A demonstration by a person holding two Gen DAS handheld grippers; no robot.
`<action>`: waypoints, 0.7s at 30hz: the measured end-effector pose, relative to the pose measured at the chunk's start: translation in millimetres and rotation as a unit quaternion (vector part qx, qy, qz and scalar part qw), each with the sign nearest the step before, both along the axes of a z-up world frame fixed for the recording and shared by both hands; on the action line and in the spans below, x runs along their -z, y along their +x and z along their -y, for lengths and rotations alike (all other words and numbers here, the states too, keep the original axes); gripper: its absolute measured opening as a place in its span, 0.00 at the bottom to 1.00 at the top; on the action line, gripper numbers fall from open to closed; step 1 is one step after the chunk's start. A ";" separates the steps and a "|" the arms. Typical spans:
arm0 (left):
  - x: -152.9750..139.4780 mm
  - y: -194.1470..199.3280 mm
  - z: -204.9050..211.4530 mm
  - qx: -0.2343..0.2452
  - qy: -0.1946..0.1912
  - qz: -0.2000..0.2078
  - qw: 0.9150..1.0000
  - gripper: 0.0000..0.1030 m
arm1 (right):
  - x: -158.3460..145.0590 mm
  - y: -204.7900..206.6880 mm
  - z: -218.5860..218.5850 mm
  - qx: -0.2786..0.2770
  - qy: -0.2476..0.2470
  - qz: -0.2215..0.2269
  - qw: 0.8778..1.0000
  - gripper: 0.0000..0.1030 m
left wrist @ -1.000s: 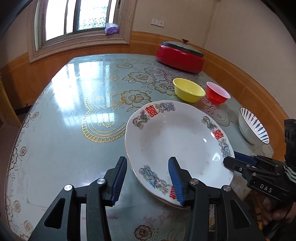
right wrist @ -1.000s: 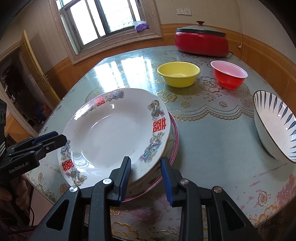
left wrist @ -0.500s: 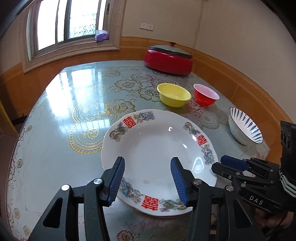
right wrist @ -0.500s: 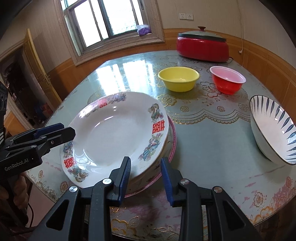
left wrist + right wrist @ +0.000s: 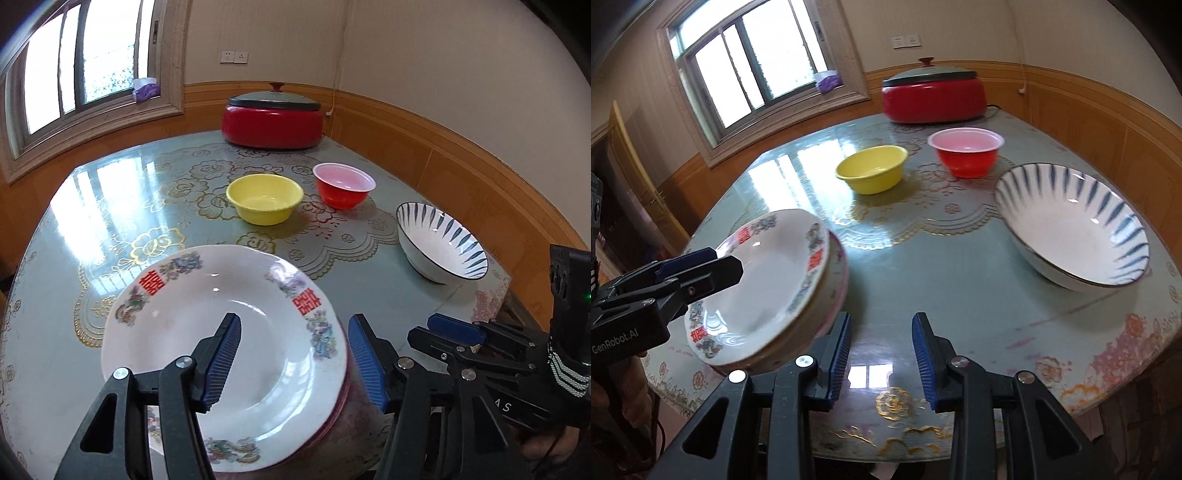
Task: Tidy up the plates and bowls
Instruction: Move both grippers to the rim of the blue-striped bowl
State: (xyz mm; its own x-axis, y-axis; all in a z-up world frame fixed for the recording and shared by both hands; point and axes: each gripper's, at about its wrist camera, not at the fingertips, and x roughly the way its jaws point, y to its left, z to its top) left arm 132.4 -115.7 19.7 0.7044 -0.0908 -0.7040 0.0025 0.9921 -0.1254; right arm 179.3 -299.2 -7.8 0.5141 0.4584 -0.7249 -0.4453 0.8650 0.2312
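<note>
Plate stack (image 5: 236, 332): white floral plate with red characters on top, pink-rimmed plate beneath; worktop, 7 o'clock near edge.
Yellow bowl (image 5: 264, 198): plastic, upright, empty; centre, 12 o'clock of stack.
Red bowl (image 5: 343, 185): upright, pale inside; just beside yellow, at its 3 o'clock.
Striped bowl (image 5: 439, 242): white, blue-streaked rim, upright; 3 o'clock edge, apart.

Your left gripper (image 5: 295, 360) angles downward, its blue-padded jaws apart and just been opening, nothing pressed between the pads. Your right gripper (image 5: 882, 356), at its three o'clock, tilts down likewise, jaws parted and gripping nothing. Part of your hand (image 5: 550, 448) shows behind it.
</note>
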 end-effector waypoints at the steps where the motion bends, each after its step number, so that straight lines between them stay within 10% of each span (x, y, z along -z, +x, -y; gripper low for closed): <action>1: 0.1 2.6 5.9 0.007 0.001 0.000 1.000 0.60 | 0.1 0.1 5.4 0.007 0.001 -0.001 1.000 0.33; 21: 9.1 33.1 72.3 0.086 0.007 -0.031 0.996 0.63 | -6.3 8.1 91.9 0.122 0.029 0.001 0.992 0.33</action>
State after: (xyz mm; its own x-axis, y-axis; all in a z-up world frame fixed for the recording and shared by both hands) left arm 165.5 -188.0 10.7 0.6347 -0.1954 -0.7477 0.1651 0.9795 -0.1157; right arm 187.5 -391.2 -1.5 0.6161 0.3615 -0.6998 -0.2243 0.9322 0.2842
